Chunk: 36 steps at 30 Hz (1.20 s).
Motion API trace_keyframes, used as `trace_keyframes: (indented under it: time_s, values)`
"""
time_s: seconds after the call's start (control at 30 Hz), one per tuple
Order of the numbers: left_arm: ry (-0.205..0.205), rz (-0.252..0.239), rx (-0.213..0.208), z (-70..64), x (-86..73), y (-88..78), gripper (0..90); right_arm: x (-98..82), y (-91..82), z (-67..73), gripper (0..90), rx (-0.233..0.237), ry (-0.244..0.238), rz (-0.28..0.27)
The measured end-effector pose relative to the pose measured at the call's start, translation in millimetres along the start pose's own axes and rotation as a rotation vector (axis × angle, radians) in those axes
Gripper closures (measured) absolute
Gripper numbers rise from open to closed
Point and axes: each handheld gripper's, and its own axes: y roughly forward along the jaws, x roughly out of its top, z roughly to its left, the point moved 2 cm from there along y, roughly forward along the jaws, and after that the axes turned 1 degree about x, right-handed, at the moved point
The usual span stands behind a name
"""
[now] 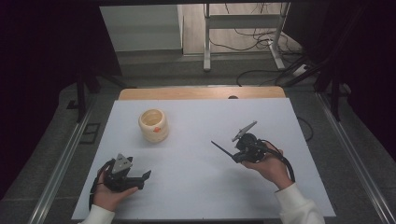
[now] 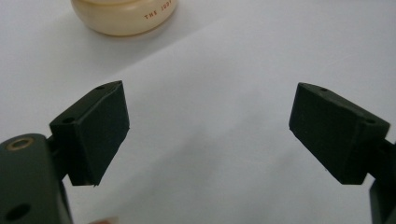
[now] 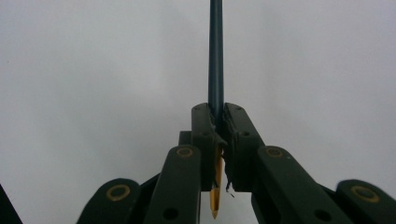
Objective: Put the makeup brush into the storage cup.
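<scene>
- Right gripper pinches pencil; long axis points to 10 o'clock, towards cup.
- Left gripper nearer the cup, jaws spread, empty.

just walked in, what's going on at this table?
A person holds a gripper in each hand over a white table. The right gripper is shut on a thin dark pencil, its yellowish sharpened tip at the back between the jaws and its long end sticking out toward a cream round holder. The left gripper is open with nothing between its jaws, low over the table and facing that holder. The pencil is not yet at the holder.
</scene>
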Motion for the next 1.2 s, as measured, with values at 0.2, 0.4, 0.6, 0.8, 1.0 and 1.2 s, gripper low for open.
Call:
trace_keyframes:
  time_s: [0.2,0.4,0.6,0.8,1.0,1.2]
  values:
    - [0.022,-0.008,0.011,-3.4,2.8,-1.2,13.3,2.5,0.0,2.6,83.8,0.005,-0.004,-0.007]
    - [0.071,-0.009,0.016,-13.0,7.6,0.3,13.4,6.5,2.4,6.6,83.8,0.013,-0.019,-0.01]
    - [0.086,-0.014,0.016,-16.5,10.4,0.9,13.7,8.4,6.8,9.2,83.8,0.015,-0.033,-0.008]
    - [0.103,-0.017,0.013,-20.0,13.4,0.8,14.1,10.4,11.2,12.1,83.8,0.021,-0.057,-0.001]
    - [0.124,-0.021,0.009,-25.0,18.1,2.6,14.2,11.9,14.1,14.6,83.8,0.031,-0.072,0.002]
    - [0.149,-0.016,-0.004,-29.2,22.6,4.3,14.5,12.8,15.3,16.1,83.8,0.039,-0.085,-0.003]
